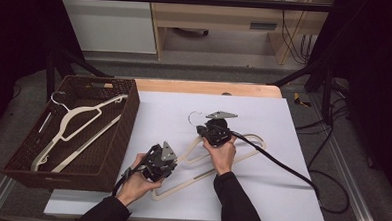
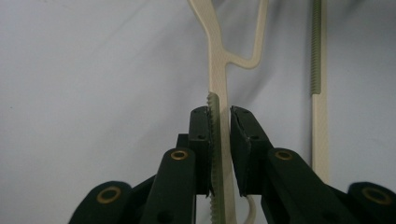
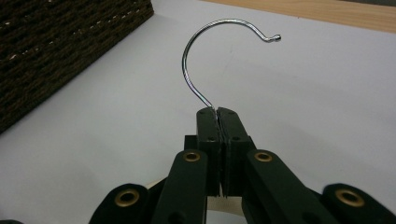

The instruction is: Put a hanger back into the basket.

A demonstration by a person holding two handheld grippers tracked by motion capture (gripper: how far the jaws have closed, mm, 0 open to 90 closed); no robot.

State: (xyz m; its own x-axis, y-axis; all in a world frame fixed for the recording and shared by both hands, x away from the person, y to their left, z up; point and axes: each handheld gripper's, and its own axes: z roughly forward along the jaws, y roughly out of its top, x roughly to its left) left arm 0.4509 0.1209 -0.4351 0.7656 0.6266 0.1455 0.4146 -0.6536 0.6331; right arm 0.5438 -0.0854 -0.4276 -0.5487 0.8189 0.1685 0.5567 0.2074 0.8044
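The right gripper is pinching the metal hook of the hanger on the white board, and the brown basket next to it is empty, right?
Not quite. The brown basket is not empty: the high view shows another hanger lying inside it. The right gripper does pinch the metal hook.

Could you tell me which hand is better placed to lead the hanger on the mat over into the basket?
Probably the left: its claw clamps the hanger arm on the side nearest the basket. The right claw pinches the metal hook farther away.

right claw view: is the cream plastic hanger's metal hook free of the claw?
No: the right claw is shut on the base of the cream plastic hanger's metal hook, whose curve rises straight out of the closed jaws.
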